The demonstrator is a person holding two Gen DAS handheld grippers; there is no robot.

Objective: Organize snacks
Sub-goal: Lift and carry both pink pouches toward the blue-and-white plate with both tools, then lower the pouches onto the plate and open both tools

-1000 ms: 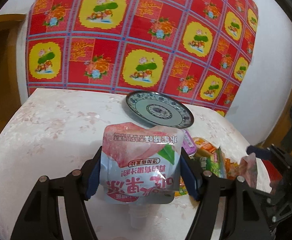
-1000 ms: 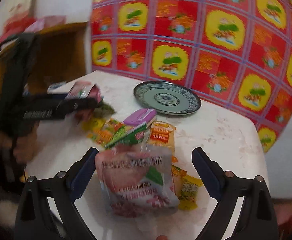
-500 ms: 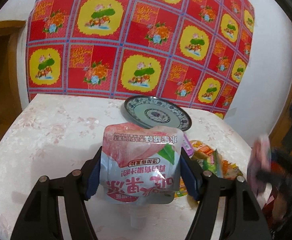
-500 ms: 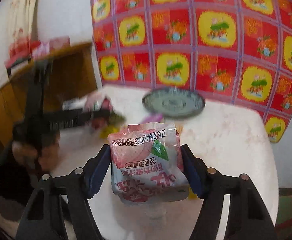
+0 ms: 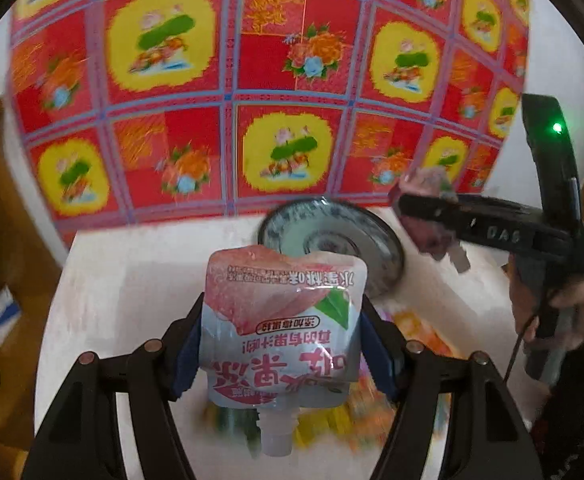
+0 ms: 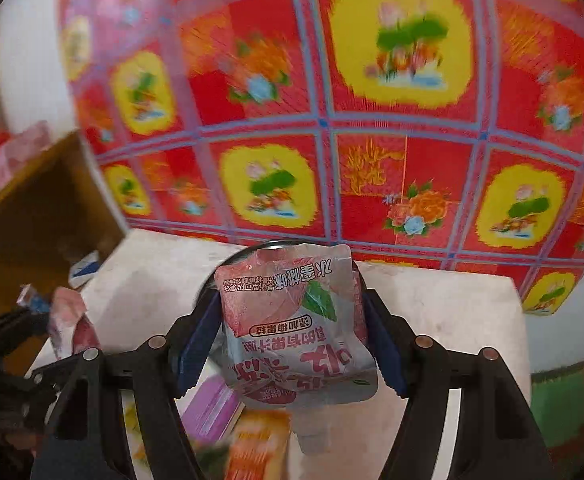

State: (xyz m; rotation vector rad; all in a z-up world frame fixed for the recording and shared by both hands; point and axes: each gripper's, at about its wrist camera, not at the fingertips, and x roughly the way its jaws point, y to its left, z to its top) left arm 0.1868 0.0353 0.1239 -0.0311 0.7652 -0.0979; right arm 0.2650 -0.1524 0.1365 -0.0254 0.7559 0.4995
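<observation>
A: Your left gripper [image 5: 282, 354] is clamped on a peach jelly pouch [image 5: 282, 320], blue pads pressing both of its sides, spout pointing down toward the camera.

B: And my right one?

A: Your right gripper [image 6: 292, 344] pinches a second peach pouch [image 6: 294, 328] the same way, upside down, pads against its edges. Its jaws closed in on it within the last second and have since settled.

B: What lies under them?

A: Loose snack packets [image 6: 258, 444] lie blurred on the white table [image 6: 444, 300], among them a purple one [image 6: 212, 404].

B: The plate?

A: The blue-patterned plate [image 5: 332, 236] sits further back near the red-and-yellow cloth [image 5: 276, 80]; nothing can be seen on it. From the left view, your right pouch hangs just beside the plate's right rim.
</observation>
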